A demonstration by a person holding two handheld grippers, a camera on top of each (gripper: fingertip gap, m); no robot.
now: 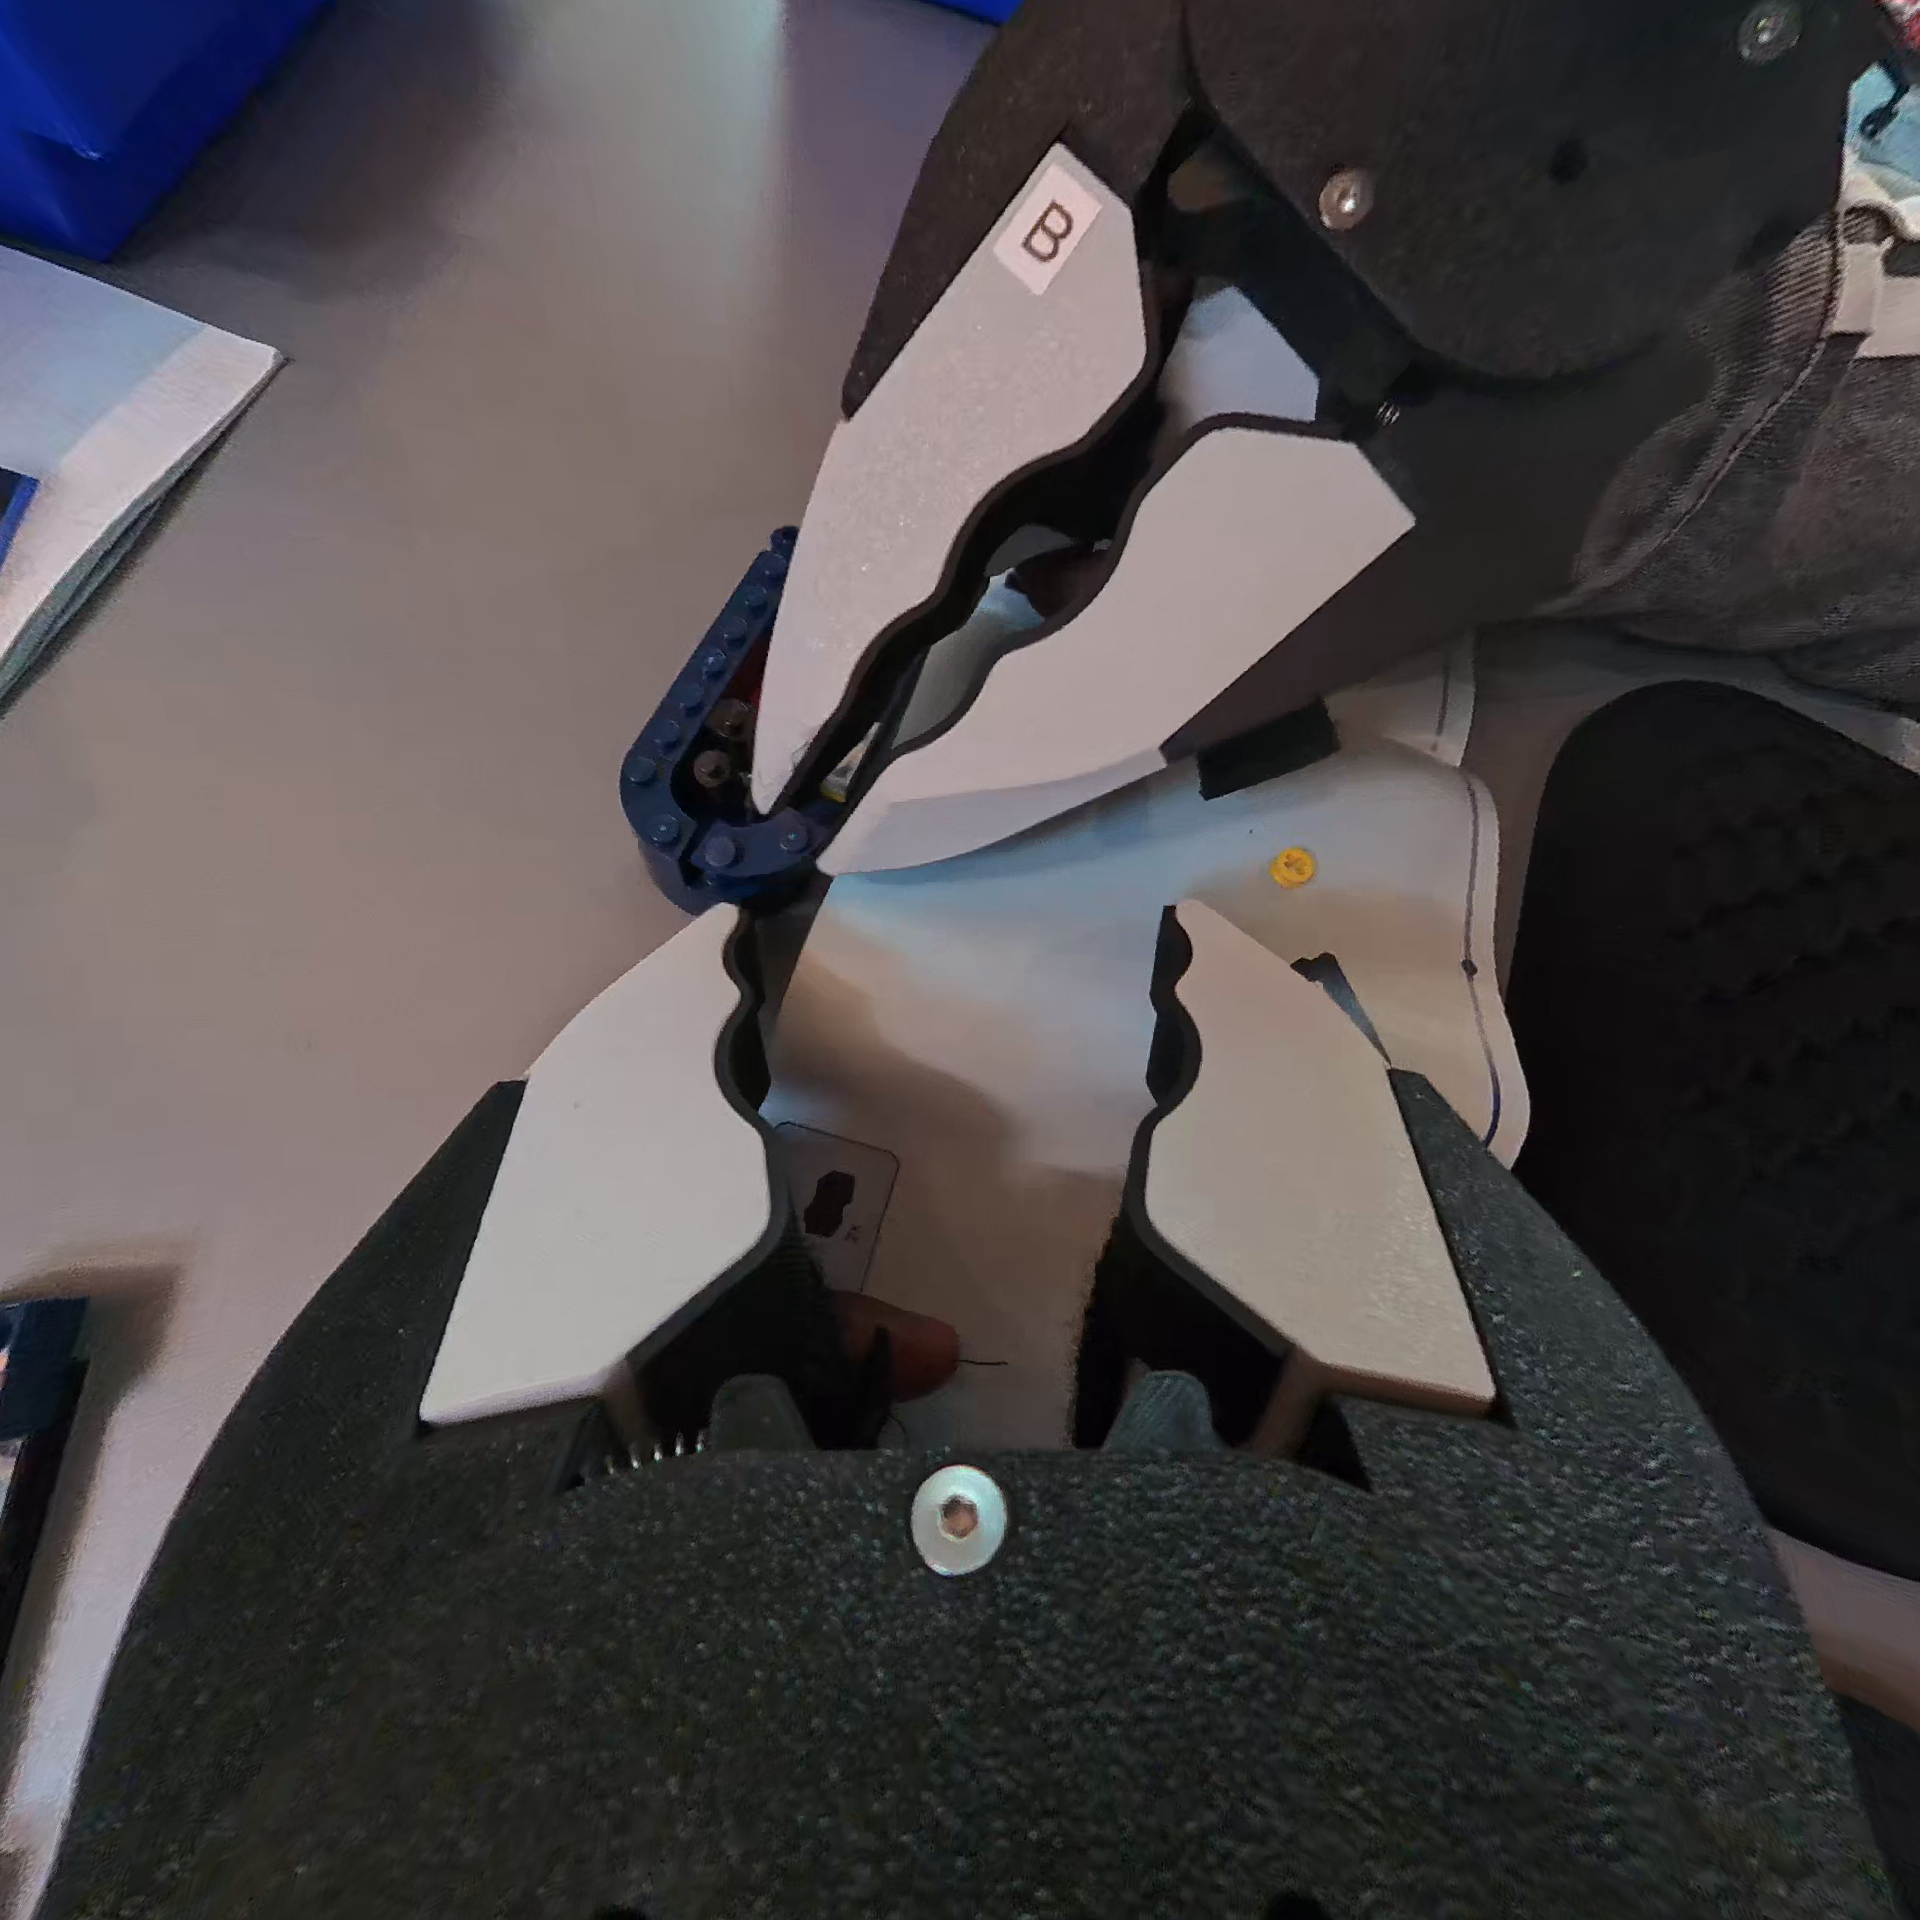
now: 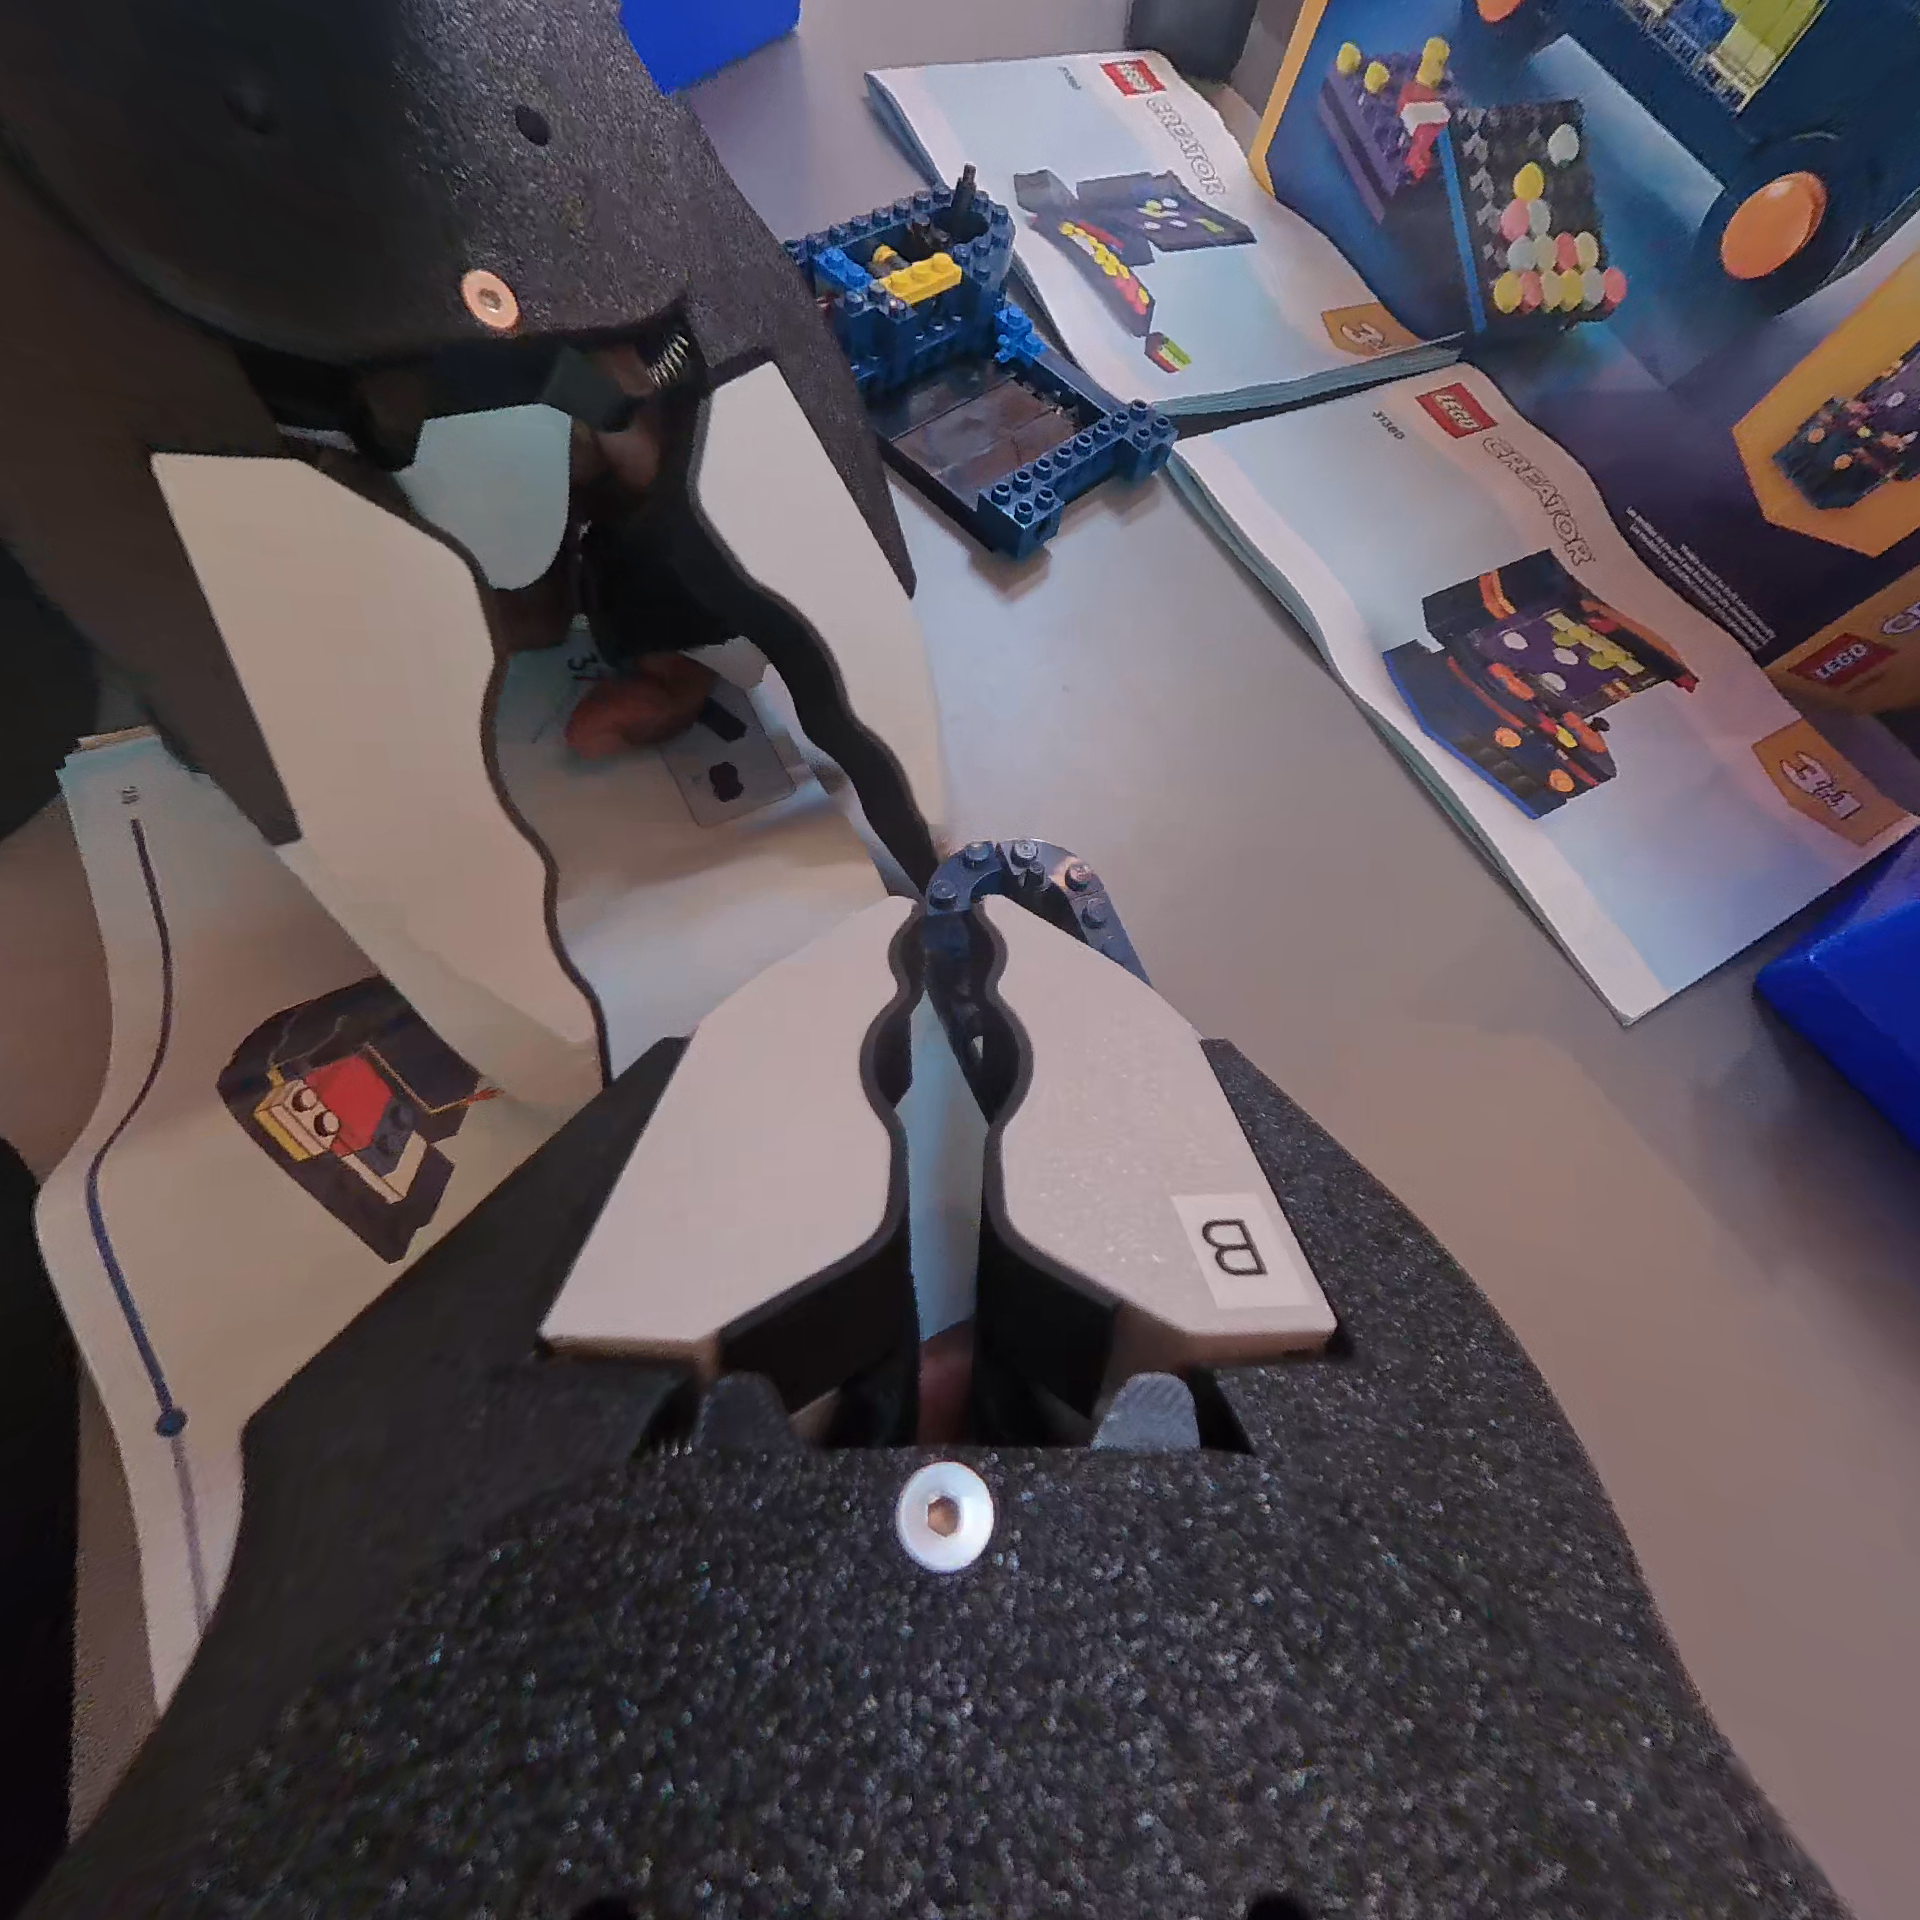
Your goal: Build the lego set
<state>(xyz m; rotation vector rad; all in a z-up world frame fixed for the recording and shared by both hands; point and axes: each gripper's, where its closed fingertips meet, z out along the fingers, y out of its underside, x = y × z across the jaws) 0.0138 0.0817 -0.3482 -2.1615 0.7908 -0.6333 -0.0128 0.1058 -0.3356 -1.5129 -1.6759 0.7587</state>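
**Holding a dark blue brick piece above an open booklet**

Right hand-held gripper (image 2: 951,914): its fingers were drawn close together and clamped on a curved dark blue brick piece (image 2: 1039,868). The studded arc of that piece stood out beyond the fingertips. A thinner part ran back between the two pads, which pressed on it from either side. The left wrist view confirmed the grip, with the same piece caught at the tips and small dark and red parts showing inside its curve.

Left hand-held gripper (image 1: 956,920): its fingers stood wide apart with nothing between them. The tip of one finger (image 1: 717,935) lay right against the lower edge of the dark blue brick piece. Whether it touched could not be told. The other finger was well clear, over the page.

Location: the piece was held just over the edge of an open instruction booklet (image 1: 987,997) that lay on the grey desk (image 2: 1195,779). A small yellow round stud (image 1: 1292,865) sat loose on the page, near the left gripper's free finger.

Surroundings: farther back on the desk stood a partly built blue brick model (image 2: 935,312). Two more booklets (image 2: 1507,582) and a printed box (image 2: 1558,156) lay beside it, well apart from both grippers. A blue bin (image 2: 1849,987) sat at the right edge.
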